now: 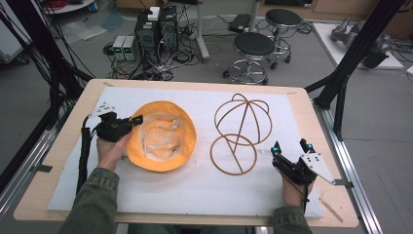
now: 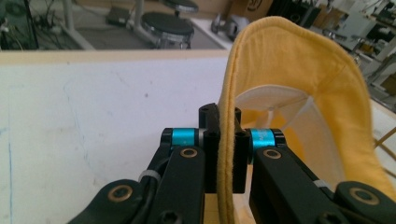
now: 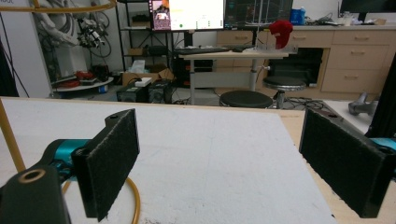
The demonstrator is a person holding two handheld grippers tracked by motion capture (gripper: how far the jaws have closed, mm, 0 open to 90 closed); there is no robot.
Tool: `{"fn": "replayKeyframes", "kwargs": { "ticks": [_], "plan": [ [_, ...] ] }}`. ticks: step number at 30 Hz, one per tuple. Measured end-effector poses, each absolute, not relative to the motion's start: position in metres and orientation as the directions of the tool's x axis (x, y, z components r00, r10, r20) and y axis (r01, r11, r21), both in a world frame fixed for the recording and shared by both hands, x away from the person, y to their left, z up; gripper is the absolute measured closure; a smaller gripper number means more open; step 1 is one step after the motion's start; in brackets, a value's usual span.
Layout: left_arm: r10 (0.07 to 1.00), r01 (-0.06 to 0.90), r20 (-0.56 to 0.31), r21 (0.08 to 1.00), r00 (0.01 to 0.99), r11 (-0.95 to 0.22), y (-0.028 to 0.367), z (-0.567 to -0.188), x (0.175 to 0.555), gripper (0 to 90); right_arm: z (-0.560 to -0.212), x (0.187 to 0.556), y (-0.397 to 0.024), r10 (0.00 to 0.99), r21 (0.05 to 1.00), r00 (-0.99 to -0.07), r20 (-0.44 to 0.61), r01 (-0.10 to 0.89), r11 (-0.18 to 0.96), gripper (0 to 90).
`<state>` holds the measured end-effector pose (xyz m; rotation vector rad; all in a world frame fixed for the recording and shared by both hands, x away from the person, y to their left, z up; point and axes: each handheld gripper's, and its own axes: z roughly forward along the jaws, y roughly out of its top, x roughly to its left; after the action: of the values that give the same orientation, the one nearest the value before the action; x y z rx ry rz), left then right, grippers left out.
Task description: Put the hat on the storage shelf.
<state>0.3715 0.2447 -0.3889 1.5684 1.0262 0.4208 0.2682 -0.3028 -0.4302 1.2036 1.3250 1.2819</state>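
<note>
One thin pinch: left gripper (image 2: pixel 223 140) fingers clamp only the yellow hat (image 1: pixel 162 136) brim, so it may slip; right gripper (image 1: pixel 291 150) gapes wide, empty, near the wire stand (image 1: pixel 239 132).

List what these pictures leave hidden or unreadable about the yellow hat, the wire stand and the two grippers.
- Yellow hat: its outer crown, high view; it lies opening-up, so the white lining covers it.
- Hat brim where pinched, left gripper view; the left gripper pads cover it.
- Wire stand: right gripper view shows just a curved piece, cut by the left edge and a jaw.
- Right gripper: its far side, high view; the grey plate covers it.
</note>
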Motion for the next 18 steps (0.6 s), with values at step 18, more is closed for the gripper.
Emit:
{"fn": "replayKeyframes", "kwargs": {
  "ticks": [18],
  "plan": [
    [0.808,0.048,-0.171,0.983,0.564,0.175,0.230,-0.347,0.348,88.0,-0.430,0.267,-0.302,0.993,0.998,-0.116,0.023,0.053,-0.017,11.0]
  ]
}}
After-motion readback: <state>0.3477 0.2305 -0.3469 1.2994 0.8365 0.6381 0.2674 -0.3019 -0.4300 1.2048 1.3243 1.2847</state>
